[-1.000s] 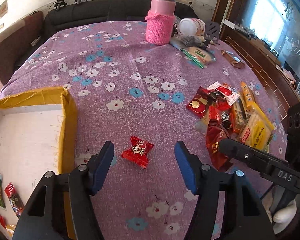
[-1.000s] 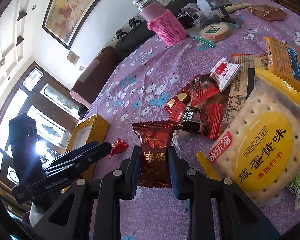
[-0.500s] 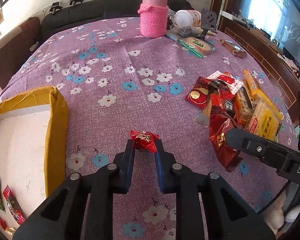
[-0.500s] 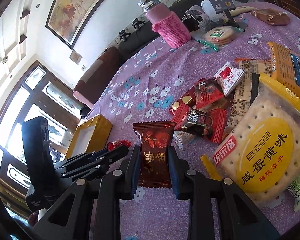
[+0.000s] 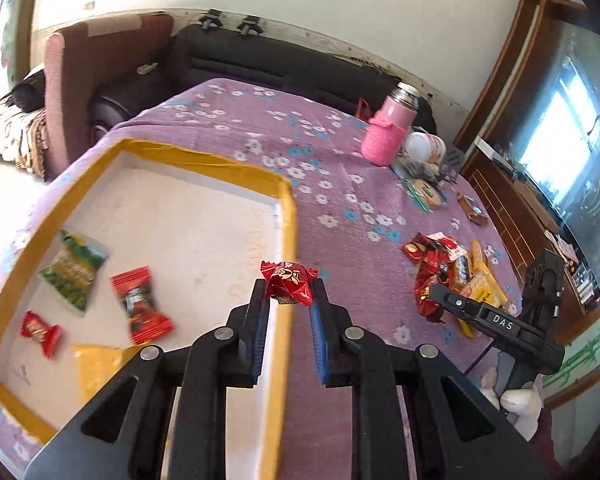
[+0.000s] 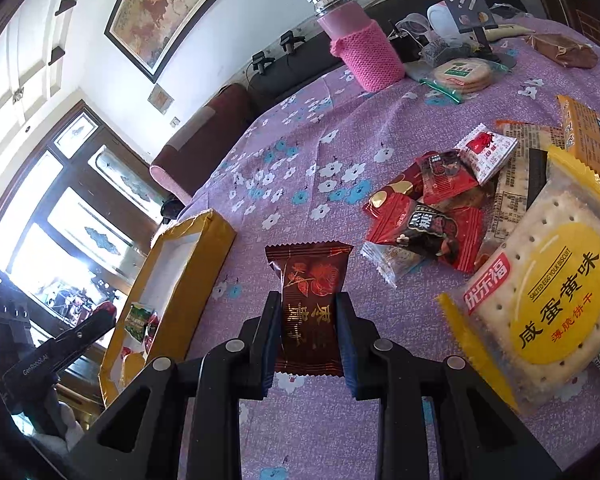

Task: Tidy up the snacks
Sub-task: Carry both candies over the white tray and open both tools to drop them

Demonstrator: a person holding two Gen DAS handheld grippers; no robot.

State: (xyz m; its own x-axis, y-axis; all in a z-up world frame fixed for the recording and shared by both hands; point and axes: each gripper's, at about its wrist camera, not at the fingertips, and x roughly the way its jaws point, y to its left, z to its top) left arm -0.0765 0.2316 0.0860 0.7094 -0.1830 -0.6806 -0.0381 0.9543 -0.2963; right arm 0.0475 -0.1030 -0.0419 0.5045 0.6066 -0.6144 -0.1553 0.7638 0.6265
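Two hand-held grippers are in your hands, and each one is pinching a snack. Your left hand-held gripper (image 5: 290, 300) squeezes a small red candy (image 5: 289, 283) between its blue pads. The candy hangs in the air just above the right wall of the yellow box (image 5: 286, 216), off the desk (image 5: 340, 184). Inside the box, at about 9 o'clock from the candy, lie a green packet (image 5: 75, 269) and a red packet (image 5: 141, 305), with a little red candy piece (image 5: 40, 332) farther toward 8 o'clock. Your right hand-held gripper (image 6: 309, 332) pinches a dark red rose packet (image 6: 309, 304) by its long sides, and the packet points up toward 12 o'clock. It is over the purple flowered cloth on the desk; you cannot tell if it touches the cloth. At about 2 o'clock from that packet sits the snack pile (image 6: 432, 208), with red wrappers on top of each other. A big yellow biscuit pack (image 6: 548, 292) lies at 3 o'clock, touching the pile. Far back at 12 o'clock stands a pink bottle (image 6: 356, 40) in a knitted sleeve. In the right wrist view the yellow box is at 9 o'clock, well apart from the pile.
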